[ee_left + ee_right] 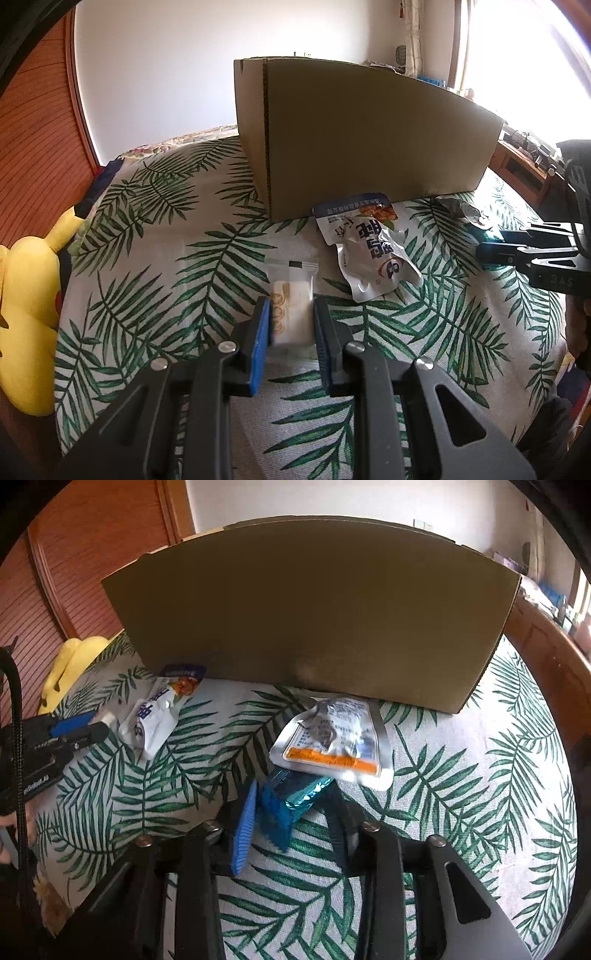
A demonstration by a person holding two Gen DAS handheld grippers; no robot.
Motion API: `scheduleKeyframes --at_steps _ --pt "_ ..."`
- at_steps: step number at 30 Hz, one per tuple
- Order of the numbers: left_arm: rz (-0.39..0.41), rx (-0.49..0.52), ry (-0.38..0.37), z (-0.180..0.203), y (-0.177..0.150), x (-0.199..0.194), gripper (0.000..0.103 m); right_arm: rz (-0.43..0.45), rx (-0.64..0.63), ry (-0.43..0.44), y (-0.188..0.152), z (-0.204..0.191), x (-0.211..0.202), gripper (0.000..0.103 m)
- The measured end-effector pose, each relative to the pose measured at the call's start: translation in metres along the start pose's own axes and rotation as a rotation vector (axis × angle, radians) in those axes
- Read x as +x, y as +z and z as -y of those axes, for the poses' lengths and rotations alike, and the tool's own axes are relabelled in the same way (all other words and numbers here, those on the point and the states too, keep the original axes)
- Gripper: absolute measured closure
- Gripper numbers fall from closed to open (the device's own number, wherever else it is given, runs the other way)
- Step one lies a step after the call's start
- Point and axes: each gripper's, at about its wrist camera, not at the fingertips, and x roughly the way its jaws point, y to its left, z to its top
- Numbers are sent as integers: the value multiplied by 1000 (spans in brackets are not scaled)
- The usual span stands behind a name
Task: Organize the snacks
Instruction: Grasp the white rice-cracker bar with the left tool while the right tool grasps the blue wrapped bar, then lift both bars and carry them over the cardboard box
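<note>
Snacks: clear-wrapped pale biscuit packet (291, 314) pinched by left gripper (290, 332) | crinkly blue foil packet (291, 801) between right gripper (291, 830) jaws, contact unclear | light, crushable, slippery; grip mid-body

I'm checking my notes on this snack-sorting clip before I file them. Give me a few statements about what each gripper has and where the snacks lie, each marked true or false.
1. The left gripper has its pads against a clear-wrapped pastry. True.
2. The right gripper grips a yellow plush toy. False: a blue foil snack sits between its fingers; the yellow plush lies off at the cloth's edge.
3. The cardboard box stands on the leaf-print cloth. True.
4. The white printed pouch is inside the box. False: it lies on the cloth in front of it.
5. The silver pouch with the orange stripe lies on the cloth near the box. True.
</note>
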Motion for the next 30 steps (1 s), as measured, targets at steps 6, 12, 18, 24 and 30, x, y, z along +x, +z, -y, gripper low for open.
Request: scheduleKeyframes --at_steps 6,12,18,24,30 --pt "-5 -5 0 -1 -1 1 82 2 -43 24 -16 1 -15 81" --pt "-3 1 6 1 -2 2 82 34 -65 65 -36 -3 -37 82" --pt "-1 0 9 1 -2 1 82 69 -57 114 -53 -6 -57 82" --pt "33 -6 16 0 -3 -6 84 103 -58 126 -64 -6 -73 82" --pt "74 -25 -4 3 -1 -21 84 129 -60 122 -64 3 -83 82"
